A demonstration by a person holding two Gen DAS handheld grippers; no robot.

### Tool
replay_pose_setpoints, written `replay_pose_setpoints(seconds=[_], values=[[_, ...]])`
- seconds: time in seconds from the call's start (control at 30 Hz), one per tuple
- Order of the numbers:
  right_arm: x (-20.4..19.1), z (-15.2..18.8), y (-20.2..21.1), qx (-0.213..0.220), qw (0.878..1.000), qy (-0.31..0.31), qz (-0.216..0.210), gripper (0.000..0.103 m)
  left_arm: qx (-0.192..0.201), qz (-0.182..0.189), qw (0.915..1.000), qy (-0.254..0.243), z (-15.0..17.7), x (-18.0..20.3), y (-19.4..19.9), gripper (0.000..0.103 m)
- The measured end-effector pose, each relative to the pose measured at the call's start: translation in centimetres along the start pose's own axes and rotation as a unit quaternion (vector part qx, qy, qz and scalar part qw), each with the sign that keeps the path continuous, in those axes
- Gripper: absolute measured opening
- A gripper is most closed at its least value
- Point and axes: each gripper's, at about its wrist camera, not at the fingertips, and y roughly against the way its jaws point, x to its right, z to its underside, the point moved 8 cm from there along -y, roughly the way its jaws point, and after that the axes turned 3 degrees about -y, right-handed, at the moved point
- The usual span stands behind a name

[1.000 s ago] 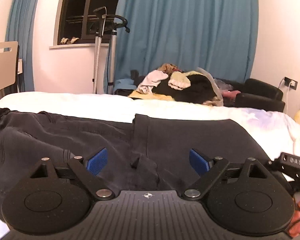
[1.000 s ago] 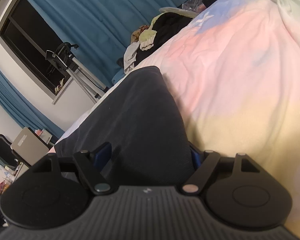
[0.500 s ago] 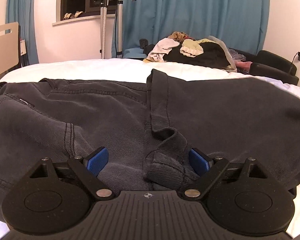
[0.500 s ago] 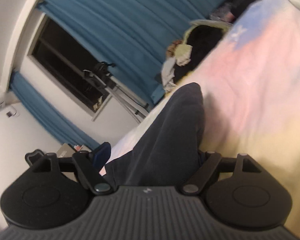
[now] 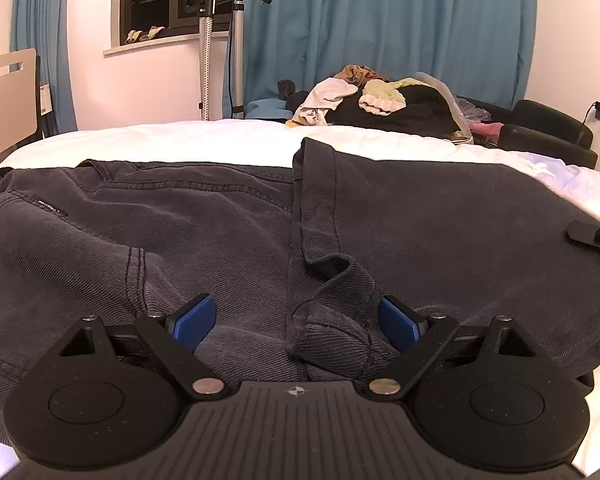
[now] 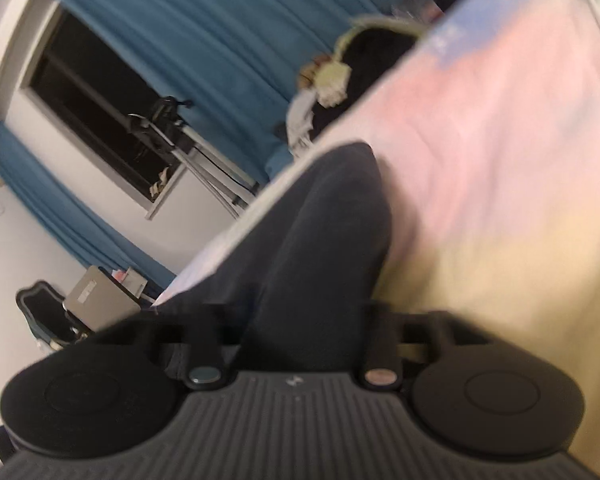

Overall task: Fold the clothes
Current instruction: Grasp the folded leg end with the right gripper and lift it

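Dark grey trousers (image 5: 220, 232) lie spread across the bed, one leg folded back so its hem runs down the middle. My left gripper (image 5: 296, 322) rests low over them, open, with the bunched hem corner lying between its blue pads (image 5: 192, 322). In the blurred right wrist view, my right gripper (image 6: 296, 328) has its jaws closing on a raised fold of the trousers (image 6: 320, 240), which fills the gap between the fingers. A black tip of the right gripper (image 5: 596, 236) shows at the right edge of the left wrist view.
The bed carries a white sheet (image 5: 220, 136) that turns pastel pink and yellow on the right (image 6: 500, 160). A pile of clothes (image 5: 380, 100) lies beyond the far edge by a black armchair (image 5: 540, 128). A garment steamer pole (image 5: 208, 40) and a chair (image 5: 8, 100) stand at the left.
My left gripper has sunk closer onto the trousers and then kept still. The right gripper's fingers have drawn in from wide apart onto the fold, hiding their blue pads.
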Motion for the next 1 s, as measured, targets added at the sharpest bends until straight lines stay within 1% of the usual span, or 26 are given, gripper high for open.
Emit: replay_pose_setpoints(seconds=[0.1,0.23,0.3,0.43,0.53,0.63,0.77,0.83,0.9,0.97,1.0], values=[[-1.7,-0.8,1.3,0.02,0.999,0.03,0.0,0.019,-0.002,0.002,1.0,-0.008,-0.2,0.6,0.2,0.092],[-3.8,-2.8,4.1,0.051,0.998,0.031,-0.017,0.015,-0.002,0.017,0.9994,-0.031,-0.6,2.9,0.6,0.092],[-4.2,-3.6,5.5,0.056,0.998,0.032,-0.013,0.014,0.0,0.025,0.9994,-0.025,-0.9,3.9,1.1,0.092],[-3.8,-5.2,8.2,0.065,0.998,0.025,-0.007,0.013,0.008,0.044,0.999,-0.005,-1.3,5.8,1.9,0.092],[-3.4,-6.5,10.2,0.07,0.997,0.023,-0.001,0.013,0.011,0.052,0.9986,-0.002,-1.0,8.2,2.4,0.092],[-1.8,-8.3,12.9,0.082,0.996,0.021,0.013,0.013,0.004,0.075,0.9971,-0.011,-0.7,12.1,2.6,0.092],[1.1,-11.3,16.9,0.11,0.993,0.013,0.043,0.013,0.007,0.122,0.992,-0.032,0.0,18.7,3.1,0.092],[2.2,-13.0,19.3,0.13,0.989,0.025,0.065,0.013,0.003,0.155,0.9872,-0.037,0.6,22.5,3.2,0.092],[2.8,-14.3,21.6,0.149,0.984,0.05,0.089,0.013,-0.002,0.188,0.9812,-0.044,1.2,25.9,3.3,0.092],[3.0,-15.0,22.7,0.159,0.978,0.08,0.111,0.013,-0.006,0.217,0.9743,-0.059,1.8,28.6,3.4,0.092],[3.0,-15.3,22.6,0.158,0.975,0.095,0.121,0.013,-0.005,0.222,0.9727,-0.067,2.0,29.1,3.3,0.092]])
